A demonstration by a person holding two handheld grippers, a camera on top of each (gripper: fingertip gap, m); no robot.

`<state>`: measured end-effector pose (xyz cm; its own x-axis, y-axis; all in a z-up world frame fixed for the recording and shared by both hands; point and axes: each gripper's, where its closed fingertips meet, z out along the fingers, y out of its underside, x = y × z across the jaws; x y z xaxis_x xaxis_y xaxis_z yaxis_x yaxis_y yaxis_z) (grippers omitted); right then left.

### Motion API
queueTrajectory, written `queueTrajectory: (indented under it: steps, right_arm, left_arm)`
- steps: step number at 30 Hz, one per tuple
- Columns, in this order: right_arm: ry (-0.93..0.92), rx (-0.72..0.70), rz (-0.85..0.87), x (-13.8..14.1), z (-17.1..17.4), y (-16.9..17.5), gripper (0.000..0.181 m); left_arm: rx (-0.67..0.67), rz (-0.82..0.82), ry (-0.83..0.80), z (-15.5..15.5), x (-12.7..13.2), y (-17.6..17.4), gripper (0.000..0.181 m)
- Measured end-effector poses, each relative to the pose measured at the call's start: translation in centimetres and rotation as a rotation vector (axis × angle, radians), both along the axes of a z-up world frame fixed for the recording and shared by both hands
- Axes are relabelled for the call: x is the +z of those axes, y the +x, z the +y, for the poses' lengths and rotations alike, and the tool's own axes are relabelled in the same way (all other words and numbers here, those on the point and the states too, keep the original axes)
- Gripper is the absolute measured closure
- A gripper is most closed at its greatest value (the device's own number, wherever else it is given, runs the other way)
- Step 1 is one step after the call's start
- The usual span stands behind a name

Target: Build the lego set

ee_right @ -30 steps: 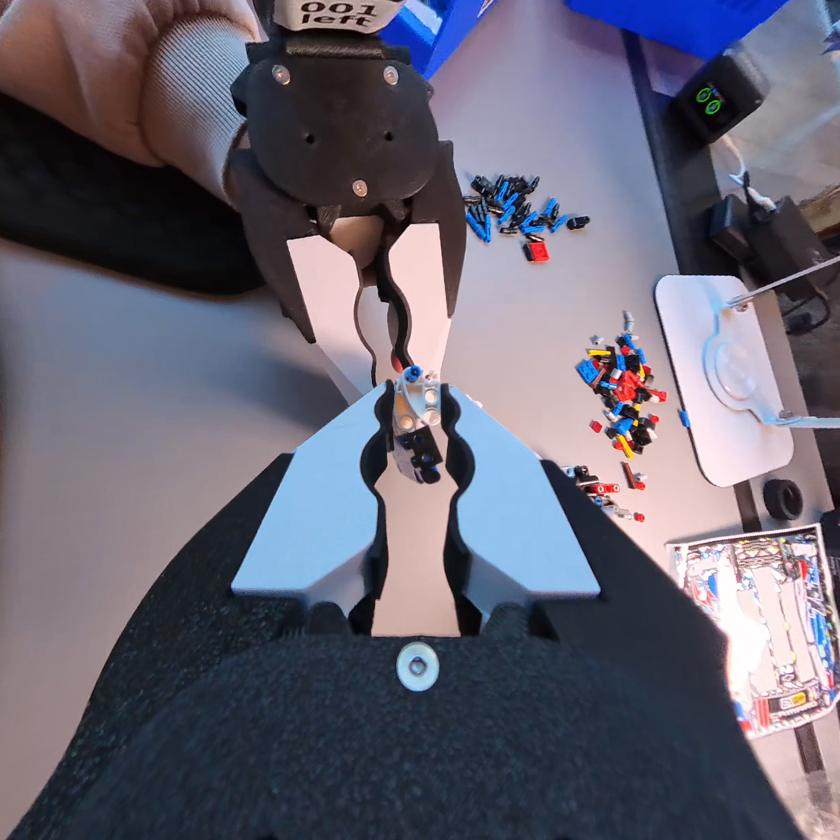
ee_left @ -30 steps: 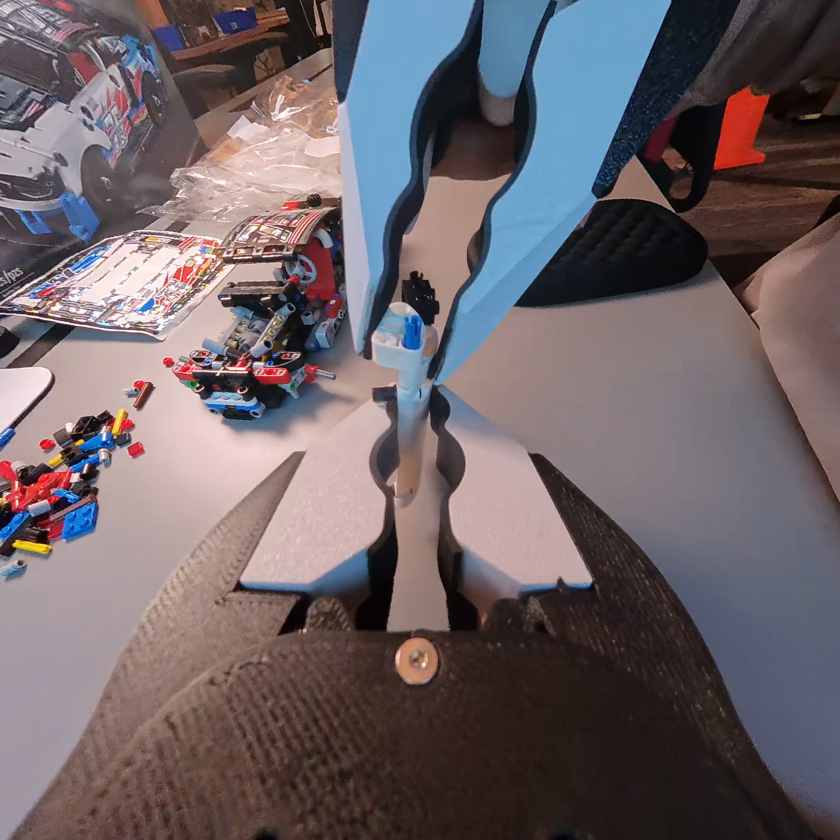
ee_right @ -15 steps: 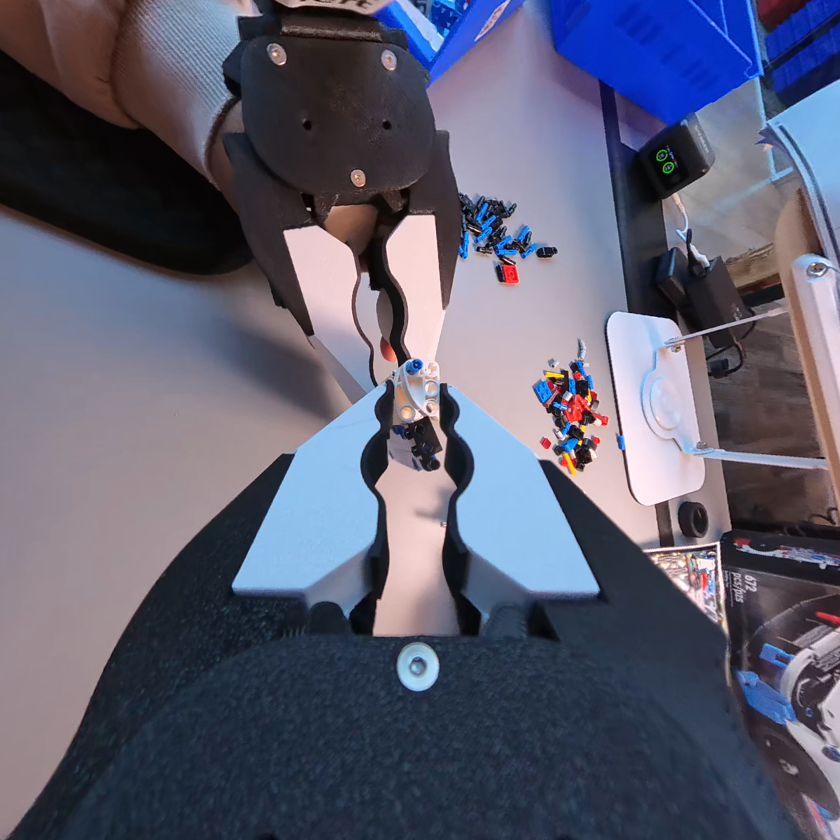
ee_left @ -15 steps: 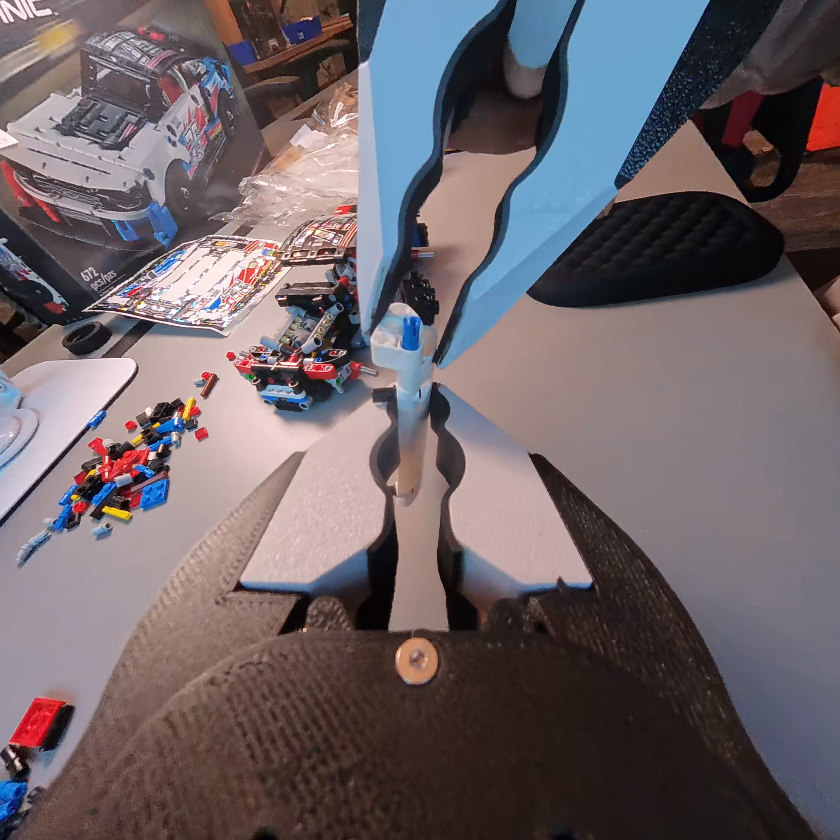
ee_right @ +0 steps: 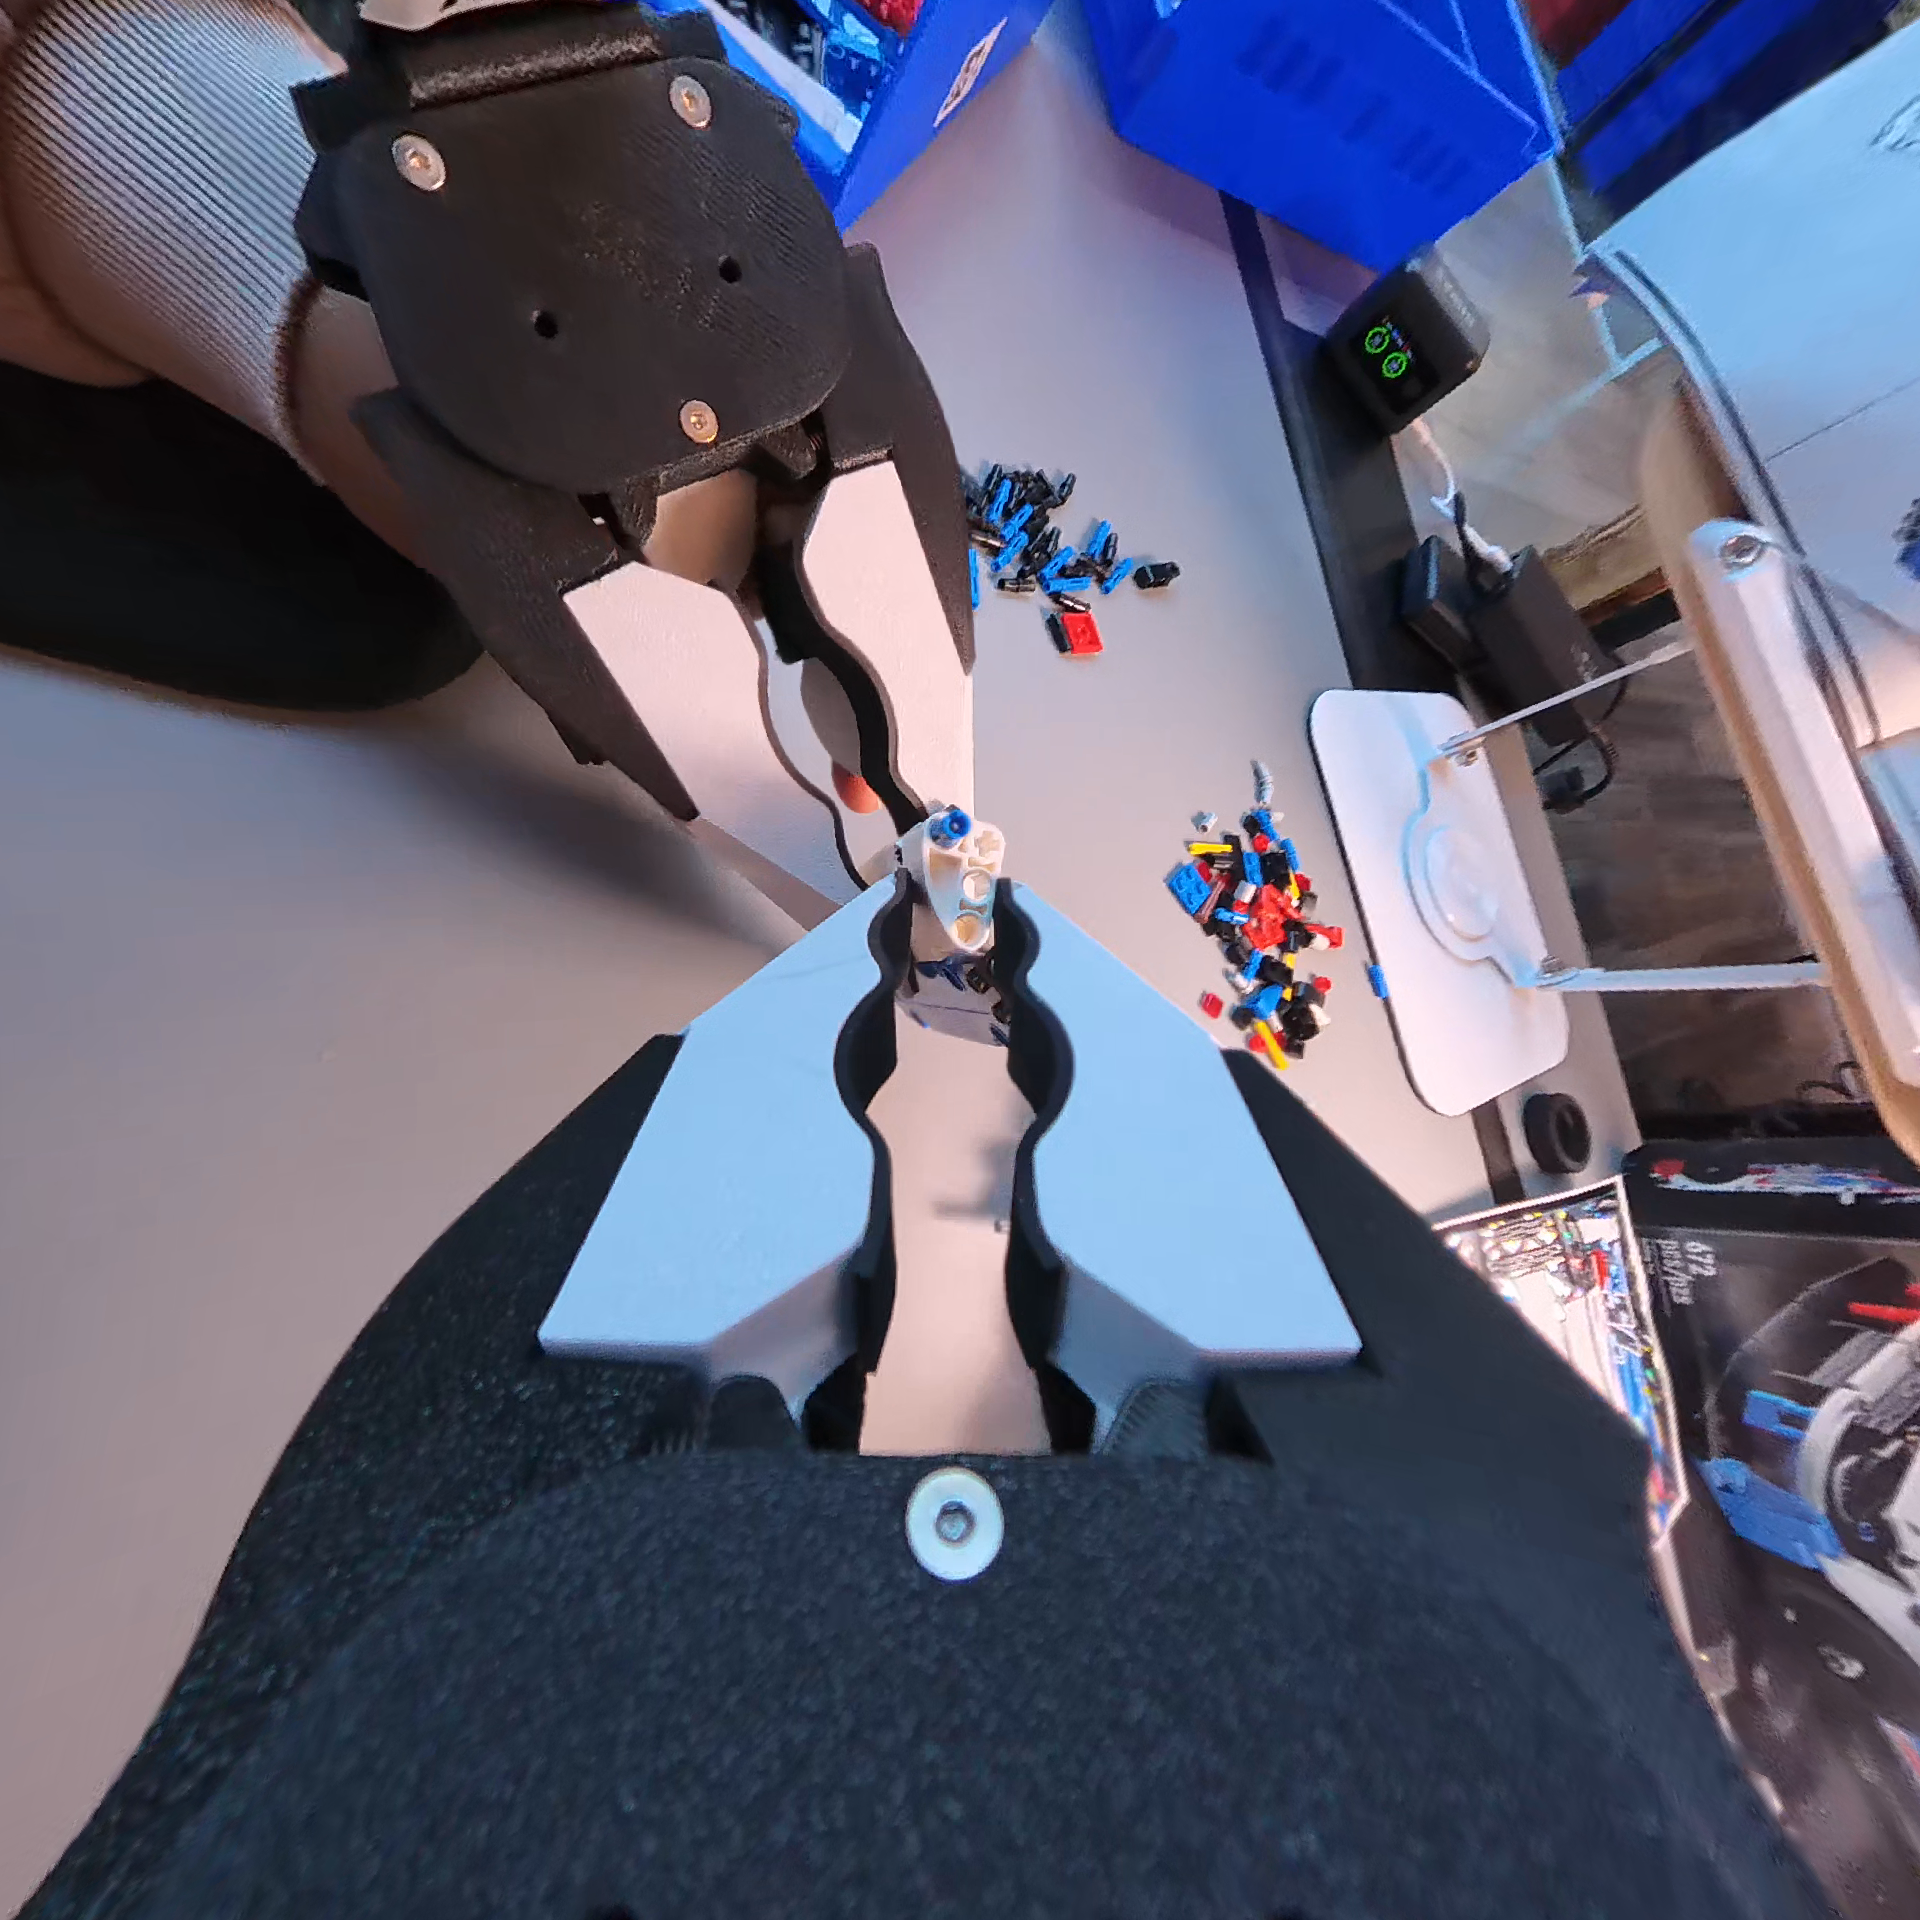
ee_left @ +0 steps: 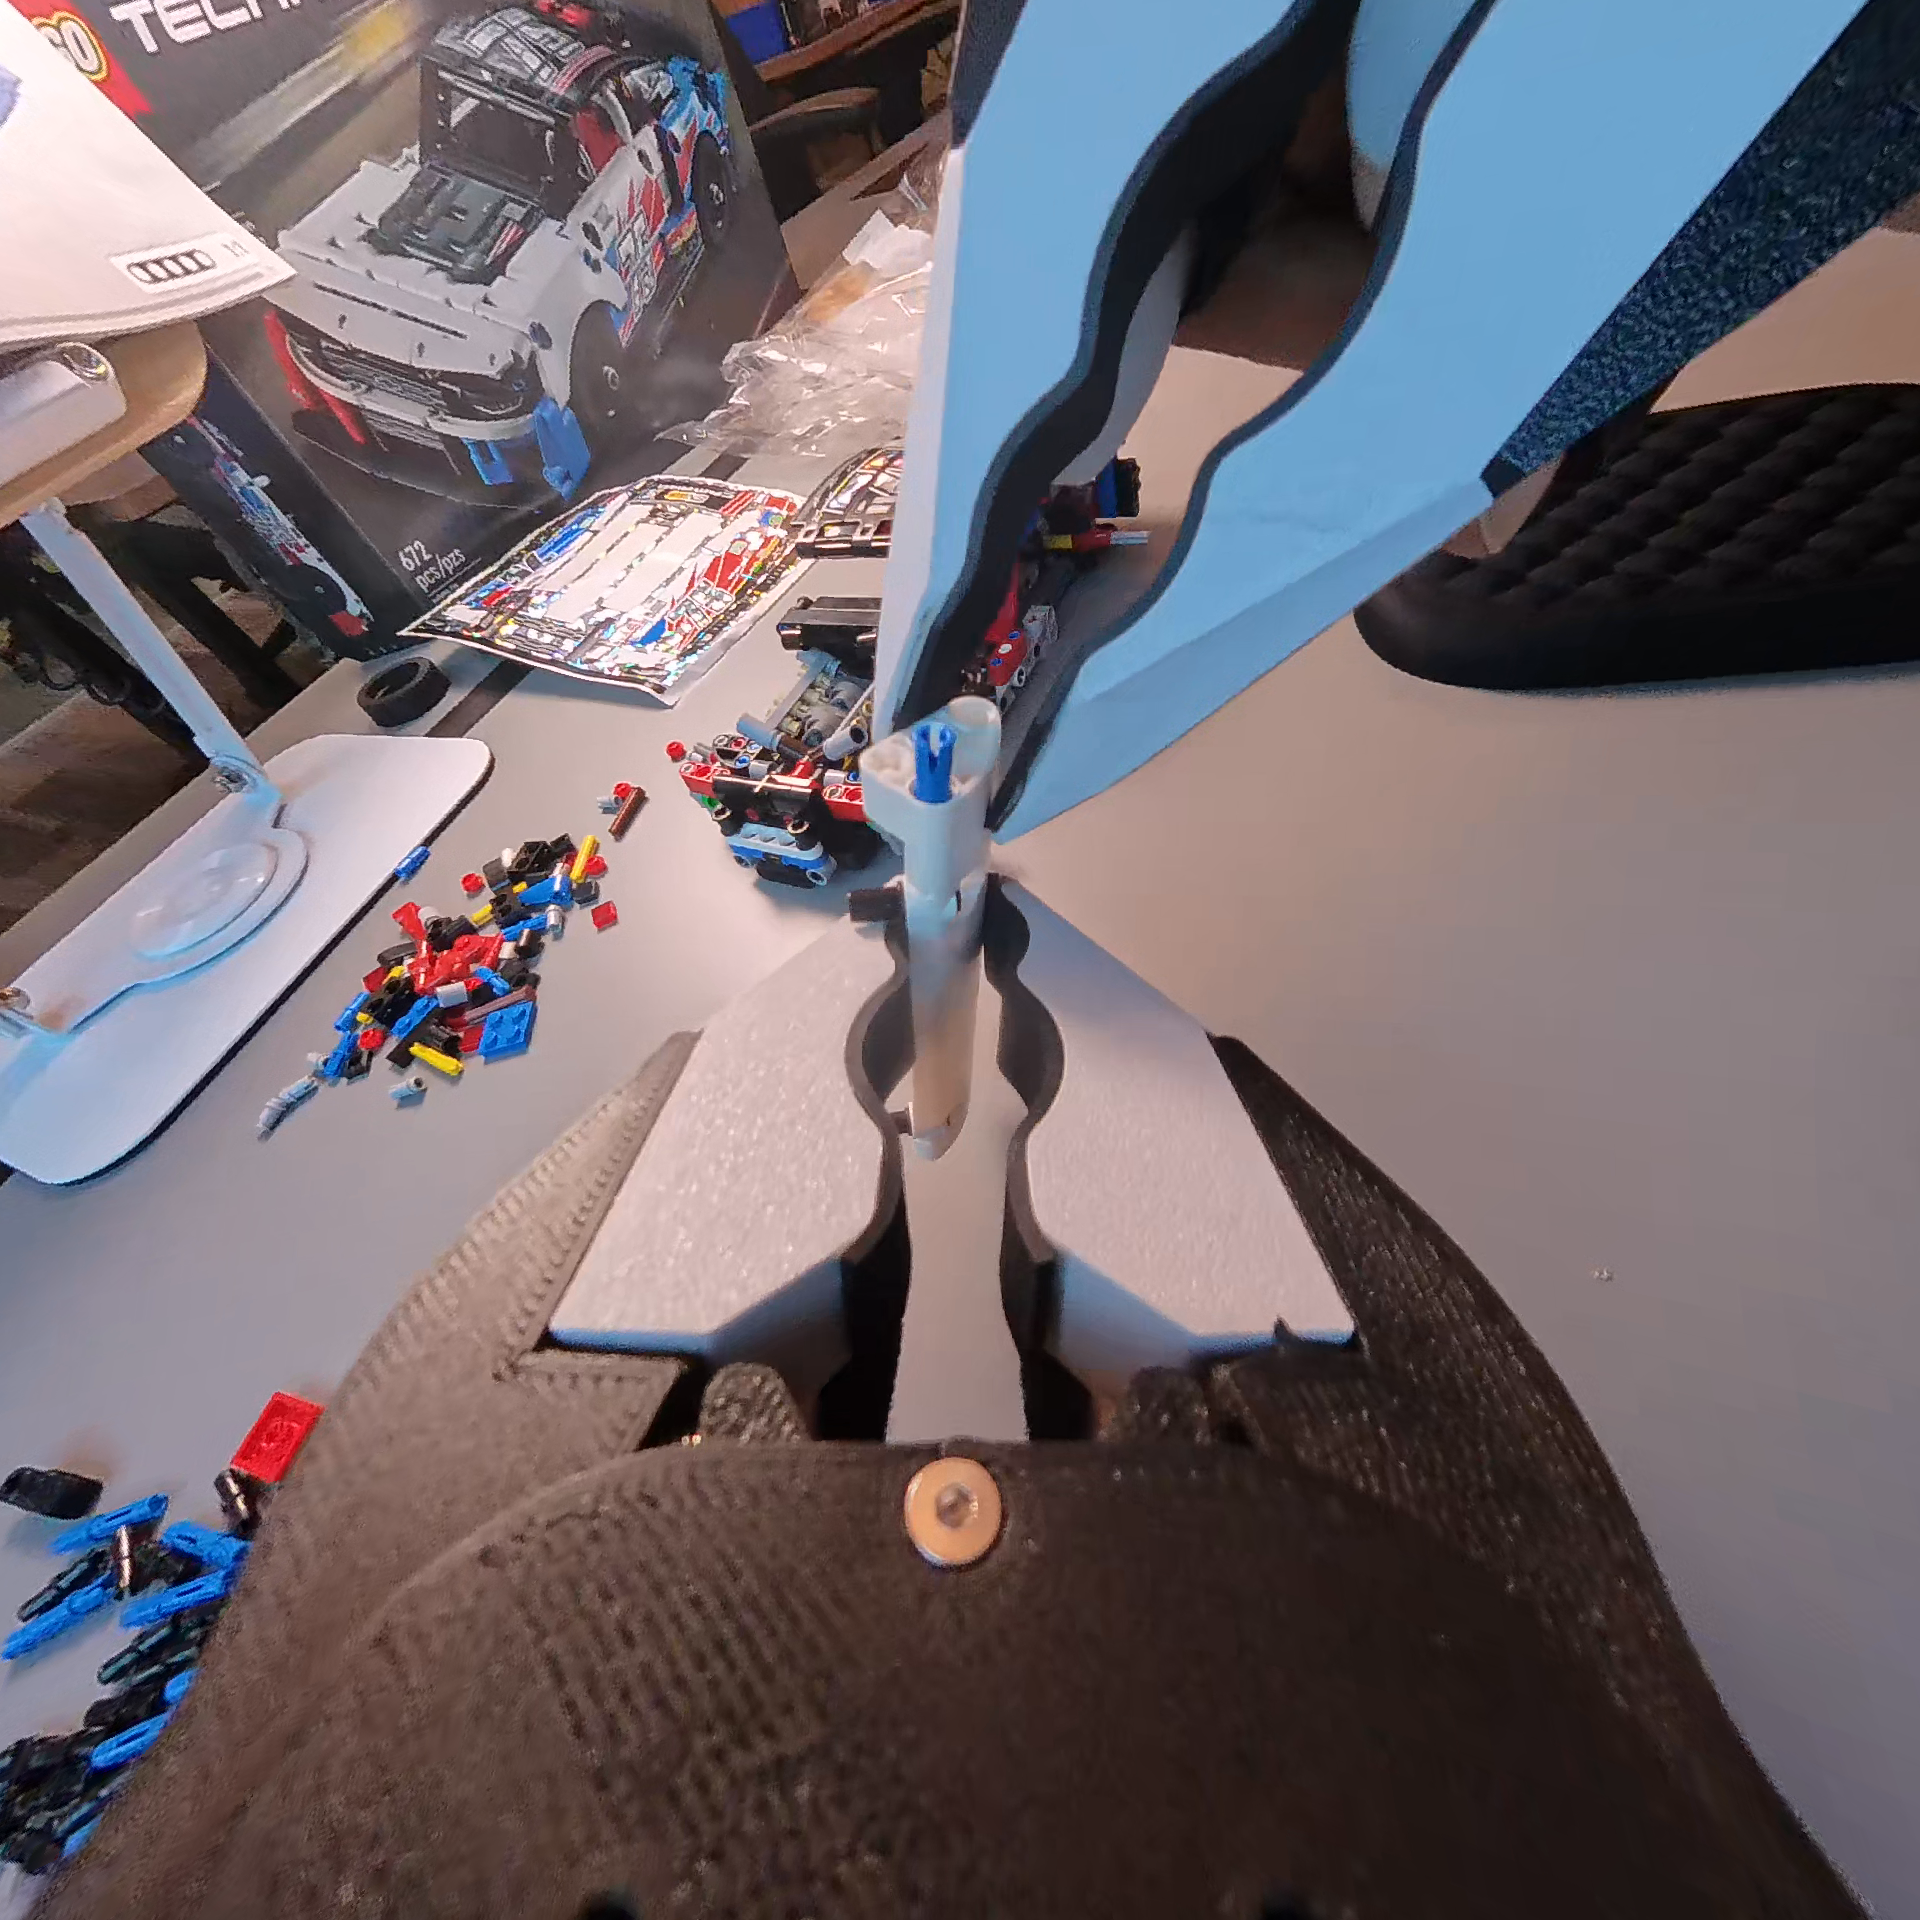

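Note:
A small white lego sub-assembly [ee_left: 940,997] with a blue pin [ee_left: 932,764] at its end is held between both grippers above the grey table [ee_left: 1455,987]. My left gripper [ee_left: 940,904] is shut on its long white part. My right gripper [ee_left: 951,774] comes in from above and is shut on the pin end. In the right wrist view my right gripper [ee_right: 948,899] grips the white piece [ee_right: 961,899], with black and blue parts behind it. The left gripper [ee_right: 914,831] meets it from the opposite side. The part-built car chassis [ee_left: 790,790] sits on the table behind.
A pile of loose pieces [ee_left: 457,977] lies left of the chassis, and blue and black pins [ee_left: 114,1600] at near left. A sticker sheet [ee_left: 634,582], the set's box [ee_left: 468,260], a tyre [ee_left: 400,691], a white stand base [ee_left: 208,914], plastic bags [ee_left: 831,364] and a black pad [ee_left: 1683,540] ring the table. Blue bins [ee_right: 1330,114] stand at the table's end.
Both grippers have moved together with the white piece still clamped; the chassis and loose pieces have slid rightward in the left wrist view. The left gripper looks more tilted in the right wrist view.

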<state>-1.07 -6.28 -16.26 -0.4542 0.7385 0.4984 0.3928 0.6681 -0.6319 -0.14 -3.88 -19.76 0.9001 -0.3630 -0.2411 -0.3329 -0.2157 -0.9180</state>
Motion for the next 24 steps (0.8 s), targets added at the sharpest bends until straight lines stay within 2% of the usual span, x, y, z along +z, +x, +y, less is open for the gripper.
queueTrajectory:
  steps: [1, 3, 4, 7, 8, 10, 13, 16, 20, 24]
  right_arm:
    - [0.003, 0.004, 0.001, 0.0, 0.0, -0.1, 0.169]
    - [-0.008, 0.045, -0.017, 0.1, -0.2, -0.1, 0.145]
    - [-0.003, 0.074, -0.022, 0.2, -0.3, -0.1, 0.144]
    - [0.050, 0.107, -0.016, 0.4, -0.1, 0.0, 0.167]
    - [0.052, 0.106, -0.011, 0.5, -0.2, -0.1, 0.169]
    - [0.062, 0.113, 0.009, 0.6, -0.3, -0.1, 0.169]
    - [0.020, 0.140, 0.055, 1.5, -0.8, 0.1, 0.152]
    - [-0.014, 0.213, 0.099, 2.8, -1.4, 1.0, 0.135]
    - [-0.080, 0.269, 0.153, 3.5, -1.5, 2.3, 0.137]
    - [-0.147, 0.281, 0.171, 2.7, -1.2, 2.8, 0.150]
  left_arm:
    - [0.002, -0.003, 0.001, 0.0, 0.0, 0.0, 0.174]
    - [-0.004, 0.001, 0.007, 0.0, 0.1, 0.1, 0.174]
    - [-0.007, 0.001, 0.011, 0.0, 0.2, 0.1, 0.174]
    - [0.003, 0.007, 0.027, 0.0, 0.4, -0.1, 0.174]
    - [0.007, 0.009, 0.032, 0.0, 0.5, -0.2, 0.174]
    - [0.005, 0.015, 0.050, -0.1, 0.7, -0.2, 0.174]
    - [-0.043, 0.022, 0.129, -0.4, 1.8, 0.0, 0.174]
    - [-0.148, 0.036, 0.261, -1.4, 3.6, 0.8, 0.174]
    - [-0.232, 0.042, 0.318, -2.3, 4.3, 1.7, 0.174]
    - [-0.269, 0.028, 0.295, -2.3, 3.9, 2.3, 0.174]
